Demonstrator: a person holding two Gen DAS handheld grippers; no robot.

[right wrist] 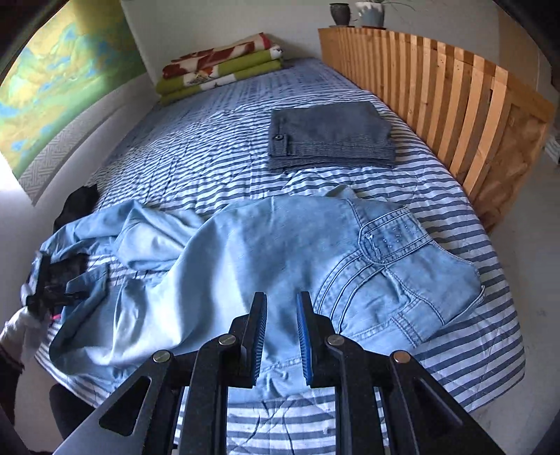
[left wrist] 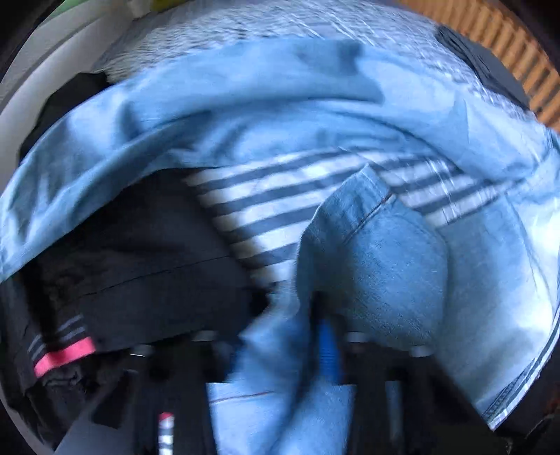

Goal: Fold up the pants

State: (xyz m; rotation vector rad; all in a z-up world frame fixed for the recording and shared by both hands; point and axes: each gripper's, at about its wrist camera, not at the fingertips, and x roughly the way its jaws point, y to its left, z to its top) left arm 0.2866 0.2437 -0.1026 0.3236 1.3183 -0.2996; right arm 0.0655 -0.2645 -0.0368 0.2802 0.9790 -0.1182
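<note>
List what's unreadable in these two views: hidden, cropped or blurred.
- Left tongs: left wrist view is motion-blurred and light blue jeans drape over the tips, so the grip itself is hidden.
- Black garment: its type is unclear, half under denim.
- Right tongs: whether they touch the jeans below cannot be told.
- Two pots beyond the wooden slats, right wrist view: cropped by the top edge.

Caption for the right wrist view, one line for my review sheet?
Right gripper poised empty over rumpled light-blue jeans on a striped bed, folded dark pants beyond.
</note>
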